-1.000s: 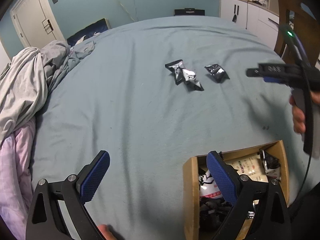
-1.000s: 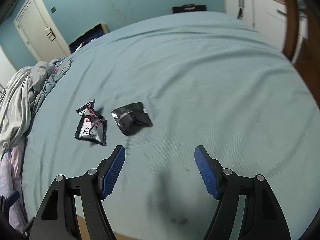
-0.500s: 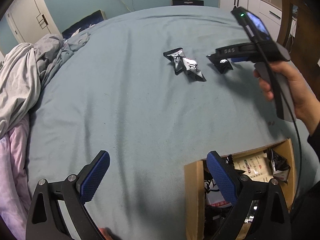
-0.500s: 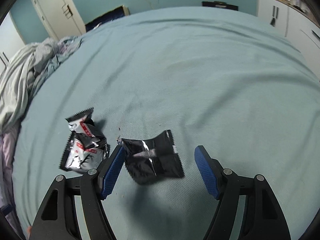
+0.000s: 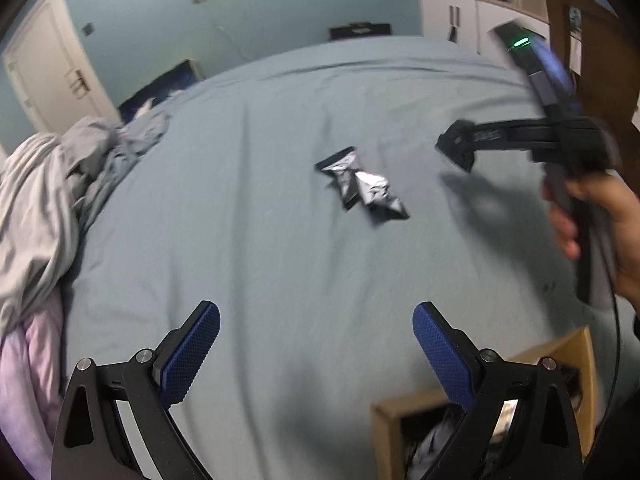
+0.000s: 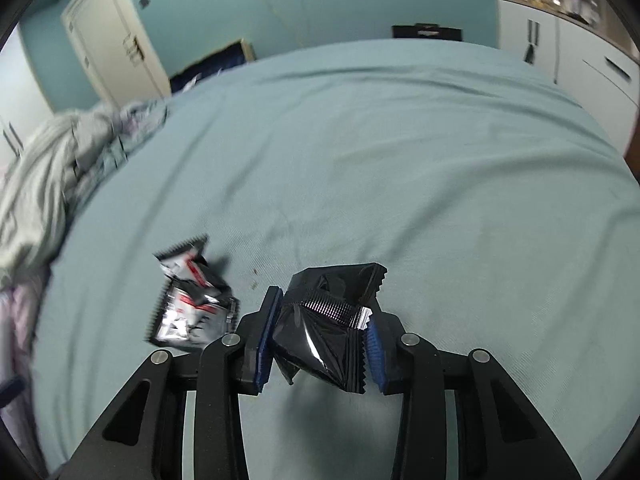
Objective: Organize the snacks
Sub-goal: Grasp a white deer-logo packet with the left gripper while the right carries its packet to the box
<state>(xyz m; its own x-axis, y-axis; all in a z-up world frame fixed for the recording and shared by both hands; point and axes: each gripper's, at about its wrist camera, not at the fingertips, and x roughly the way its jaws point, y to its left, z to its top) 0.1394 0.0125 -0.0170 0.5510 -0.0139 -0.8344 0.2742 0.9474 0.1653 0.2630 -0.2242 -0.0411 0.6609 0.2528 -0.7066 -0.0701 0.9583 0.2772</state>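
Cataloguing snacks on the bed sheet, all positions given relative to the cardboard box.

Right gripper: jaws have just been closing and are now pinching the black packet from both sides; the blue pads are pressing into its foil, which is crumpling between them.

Black packet: being held at the sheet surface, well away from the box; whether it is resting on the sheet or already clear of it cannot be told. In the left wrist view it is hiding behind the gripper tip.

Left gripper: jaws standing spread wide with nothing between them, hovering just beside the box, over its near-left corner.

Printed packets: two silver-and-black wrappers with red print, lying overlapped on the sheet, well apart from the box and just beside the black packet.

Cardboard box: sitting open on the sheet; some wrappers are showing inside, though the gripper finger is covering most of the opening.

Person's hand: gripping the right tool's handle, above and beyond the box.

Progress: judged as well under way. Some snacks are already lying in the box; one is being gripped but not yet carried over; two are waiting on the sheet.

Remaining: carrying the black packet to the box and dropping it in, then collecting the overlapped pair.
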